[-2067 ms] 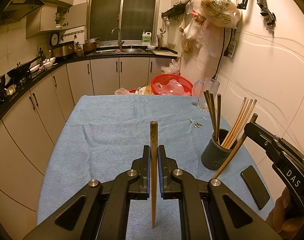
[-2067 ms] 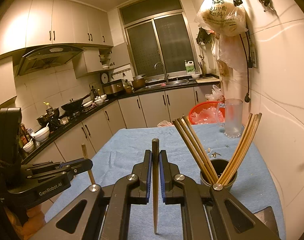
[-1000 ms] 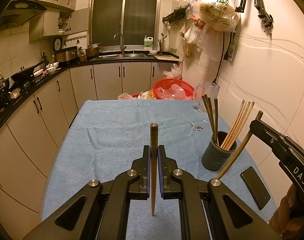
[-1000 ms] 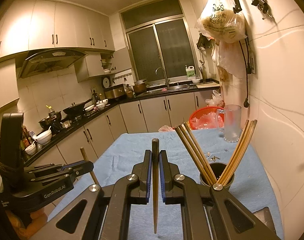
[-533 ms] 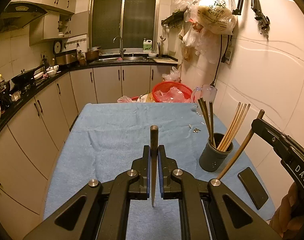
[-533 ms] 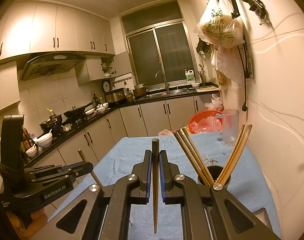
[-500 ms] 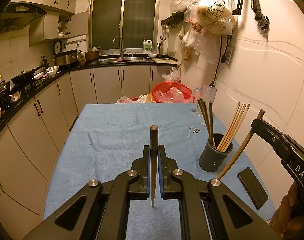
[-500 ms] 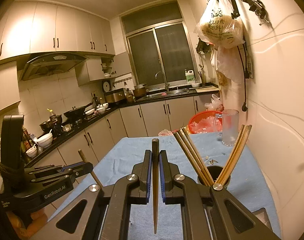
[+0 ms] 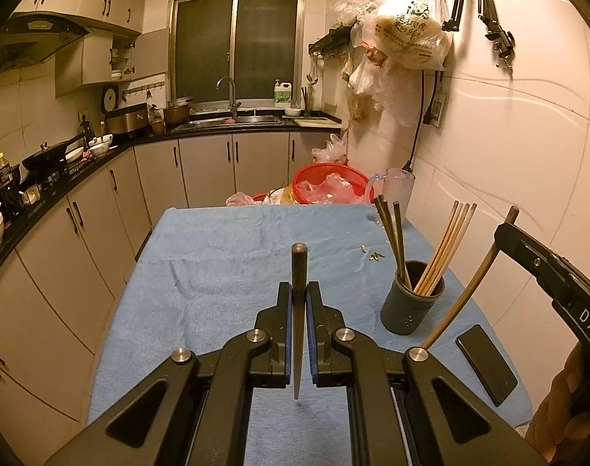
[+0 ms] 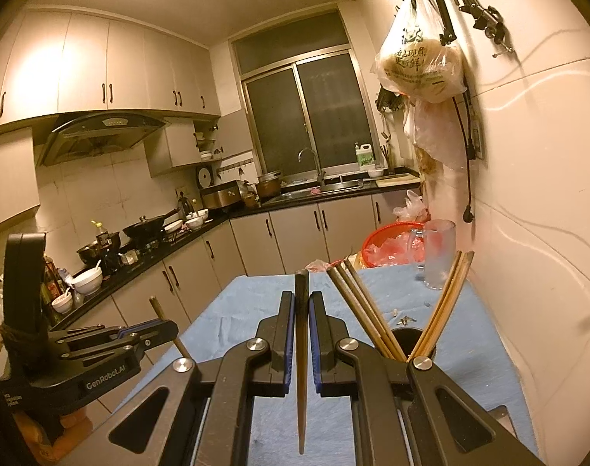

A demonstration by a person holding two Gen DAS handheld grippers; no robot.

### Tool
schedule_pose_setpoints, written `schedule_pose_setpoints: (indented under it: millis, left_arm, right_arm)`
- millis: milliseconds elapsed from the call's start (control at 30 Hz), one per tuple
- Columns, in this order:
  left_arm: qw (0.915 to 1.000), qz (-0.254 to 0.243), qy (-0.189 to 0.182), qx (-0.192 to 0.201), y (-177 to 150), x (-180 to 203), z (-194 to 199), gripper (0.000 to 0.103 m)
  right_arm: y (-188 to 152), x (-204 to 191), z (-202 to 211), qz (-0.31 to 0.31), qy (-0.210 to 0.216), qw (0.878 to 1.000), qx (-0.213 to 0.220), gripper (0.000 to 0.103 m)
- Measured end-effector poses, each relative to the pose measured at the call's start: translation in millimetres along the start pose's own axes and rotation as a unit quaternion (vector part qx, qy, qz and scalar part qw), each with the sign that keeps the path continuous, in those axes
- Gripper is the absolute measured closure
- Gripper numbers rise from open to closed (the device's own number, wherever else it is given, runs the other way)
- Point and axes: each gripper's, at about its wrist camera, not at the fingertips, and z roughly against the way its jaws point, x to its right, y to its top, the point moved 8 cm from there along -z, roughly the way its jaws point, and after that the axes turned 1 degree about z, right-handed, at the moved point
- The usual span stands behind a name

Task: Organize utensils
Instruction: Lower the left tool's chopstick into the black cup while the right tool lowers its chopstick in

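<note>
left gripper [image 9: 299, 291], marked "GenRobot.AI", clamped on a chopstick [image 9: 298, 310] | right gripper [image 10: 302, 303], marked "DAS", clamped on another chopstick [image 10: 301, 349] | holder [image 9: 411, 306] with chopsticks stood near the table's [image 9: 217, 272] right edge | hanging bag [image 9: 407, 35] printed, unreadable

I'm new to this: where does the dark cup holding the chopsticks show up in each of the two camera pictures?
Left wrist view: the dark cup stands right of centre on the blue cloth, whole, chopsticks fanning upward.
Right wrist view: only the rim of the dark cup peeks above the gripper's frame, low and right of centre.
Shared landmark: the clear pitcher at the table's far right.
</note>
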Motion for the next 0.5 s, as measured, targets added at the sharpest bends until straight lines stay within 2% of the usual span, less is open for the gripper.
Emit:
schedule_pose_setpoints:
  millis: [500]
  left_arm:
    - [0.9998,-0.016,-0.006,0.009,12,16,10,0.096]
  right_arm:
    - [22,12,22,-0.003,-0.012,1.0,0.026,0.095]
